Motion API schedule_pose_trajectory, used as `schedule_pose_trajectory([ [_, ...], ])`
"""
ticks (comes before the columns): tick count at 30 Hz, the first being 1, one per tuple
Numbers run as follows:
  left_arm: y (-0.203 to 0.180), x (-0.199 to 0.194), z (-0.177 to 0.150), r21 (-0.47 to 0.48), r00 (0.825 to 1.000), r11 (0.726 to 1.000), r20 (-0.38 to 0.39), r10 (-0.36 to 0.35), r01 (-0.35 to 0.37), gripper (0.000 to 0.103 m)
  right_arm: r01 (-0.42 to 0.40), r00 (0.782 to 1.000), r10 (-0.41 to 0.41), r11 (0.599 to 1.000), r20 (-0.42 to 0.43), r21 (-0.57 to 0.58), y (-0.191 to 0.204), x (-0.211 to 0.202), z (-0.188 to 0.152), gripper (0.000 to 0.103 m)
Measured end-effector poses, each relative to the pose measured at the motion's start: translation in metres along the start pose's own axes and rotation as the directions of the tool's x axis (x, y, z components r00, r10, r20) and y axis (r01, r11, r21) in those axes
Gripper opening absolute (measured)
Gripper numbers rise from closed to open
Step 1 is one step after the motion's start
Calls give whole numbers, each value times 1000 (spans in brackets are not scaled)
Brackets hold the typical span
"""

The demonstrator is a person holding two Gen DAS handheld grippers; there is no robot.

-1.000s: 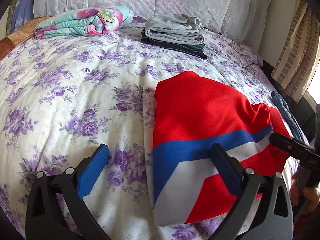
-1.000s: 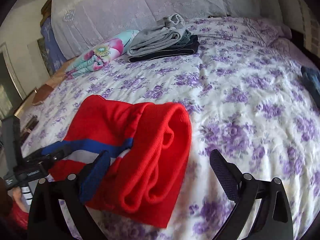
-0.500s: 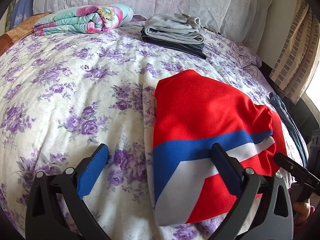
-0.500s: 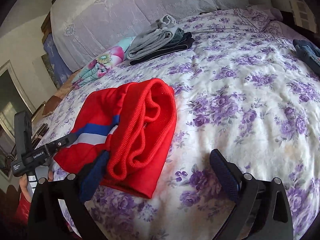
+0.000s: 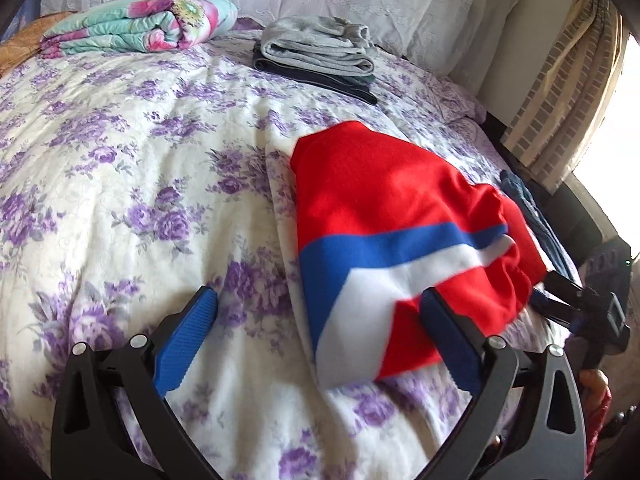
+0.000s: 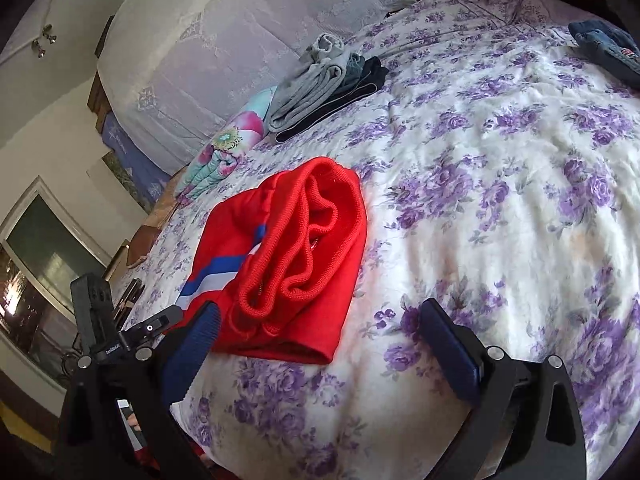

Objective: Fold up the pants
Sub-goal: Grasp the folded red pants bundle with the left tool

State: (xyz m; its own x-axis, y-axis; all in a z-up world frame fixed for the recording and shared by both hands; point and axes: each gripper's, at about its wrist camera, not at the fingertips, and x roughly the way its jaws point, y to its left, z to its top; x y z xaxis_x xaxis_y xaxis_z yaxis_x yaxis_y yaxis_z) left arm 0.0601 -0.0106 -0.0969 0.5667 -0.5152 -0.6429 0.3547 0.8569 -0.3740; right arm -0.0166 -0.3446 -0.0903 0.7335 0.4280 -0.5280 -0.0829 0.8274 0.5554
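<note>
- Red pants [image 5: 384, 208] with a blue and white chevron stripe lie folded into a compact bundle on the bed's floral bedspread [image 5: 120, 208], towards the near edge; the ribbed waistband [image 6: 304, 240] bunches open at the end facing the right-hand camera.
- The cloth looks like a light, soft knit: limp, likely to sag and slip out of its fold if lifted by one layer. The safer hold, by my reckoning, is a pinch through all layers at a folded edge or the thick waistband, one gripper at each end.
- The left gripper [image 5: 316, 332] is spread wide and holds nothing, low over the bedspread, its right finger overlapping the bundle's near striped corner in view; contact cannot be told.
- The right gripper [image 6: 320, 344] is likewise released and empty, hovering near the waistband end, its left finger beside the hem.
- Beyond, a stack of folded clothes [image 5: 316, 56] and a rolled floral quilt [image 5: 140, 28] sit by the pillows; dark blue clothing [image 6: 604, 48] lies at the far side.
</note>
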Motion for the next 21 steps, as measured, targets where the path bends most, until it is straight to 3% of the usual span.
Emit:
schedule_pose_trajectory([
  [3, 1, 4, 7, -37, 998, 998, -42, -50, 49, 98, -1, 1000, 1, 1000, -17, 16, 3, 7, 4, 100],
  [8, 0, 25, 25, -69, 990, 991, -81, -117, 111, 98, -81, 991, 89, 994, -103, 75, 2, 42, 28, 100],
  [12, -5, 26, 22, -93, 967, 971, -112, -230, 221, 98, -150, 979, 166, 980, -119, 132, -3, 52, 39, 100],
  [15, -11, 23, 15, -68, 957, 965, -122, -262, 255, 98, -192, 969, 210, 972, -131, 136, -2, 49, 36, 100],
  [17, -10, 24, 16, -95, 950, 956, -125, -287, 277, 98, -189, 969, 208, 972, -133, 142, -2, 47, 33, 92],
  [19, -10, 28, 21, -123, 944, 949, -129, -305, 290, 98, -169, 974, 189, 973, -125, 155, -4, 49, 32, 65],
  [21, -10, 32, 27, -137, 947, 951, -127, -296, 279, 91, -155, 978, 175, 973, -111, 171, -7, 54, 28, 55],
])
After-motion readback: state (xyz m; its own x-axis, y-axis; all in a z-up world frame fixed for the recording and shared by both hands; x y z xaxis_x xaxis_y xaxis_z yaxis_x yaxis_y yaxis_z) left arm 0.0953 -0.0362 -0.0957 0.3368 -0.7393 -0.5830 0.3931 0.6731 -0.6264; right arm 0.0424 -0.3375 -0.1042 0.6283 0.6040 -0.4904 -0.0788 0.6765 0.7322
